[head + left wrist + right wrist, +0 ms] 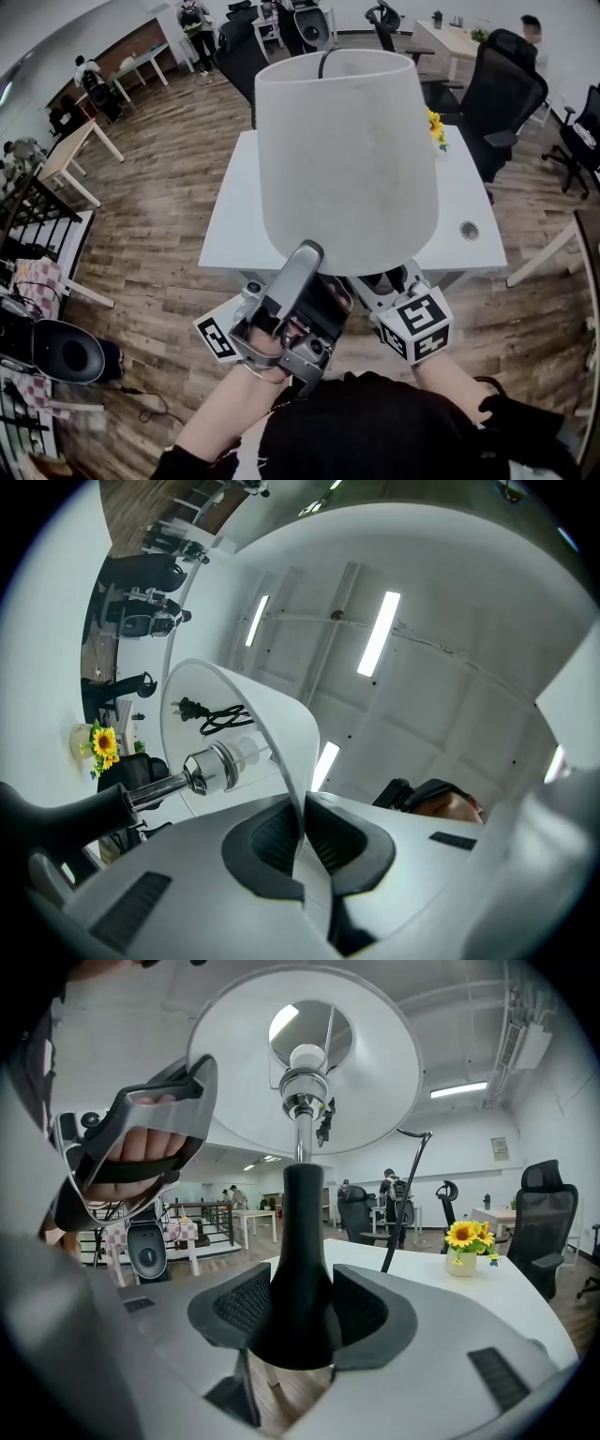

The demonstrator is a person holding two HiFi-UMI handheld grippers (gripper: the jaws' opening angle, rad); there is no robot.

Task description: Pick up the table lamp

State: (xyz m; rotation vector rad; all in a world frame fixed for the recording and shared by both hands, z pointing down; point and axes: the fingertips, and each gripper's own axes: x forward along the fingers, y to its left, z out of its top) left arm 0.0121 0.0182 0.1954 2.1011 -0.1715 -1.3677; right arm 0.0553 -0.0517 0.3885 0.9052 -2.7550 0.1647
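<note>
The table lamp is off the table, held between me and its near edge. In the head view its big white shade (342, 159) fills the middle. My left gripper (302, 261) points up and is shut on the shade's lower rim; in the left gripper view the thin shade wall (281, 733) runs between the pads of the left gripper (302, 841), with the bulb socket (214, 767) and the plug and cord (208, 714) beyond. My right gripper (300, 1312) is closed on the lamp's black base stem (300, 1251), under the shade (375, 1072). In the head view the shade hides its jaws.
The white table (459, 253) stands just ahead, with a small pot of sunflowers (437, 128) at its far right. Black office chairs (502, 94) stand behind it. A black round device (61, 352) sits on the wooden floor at my left. People stand far back.
</note>
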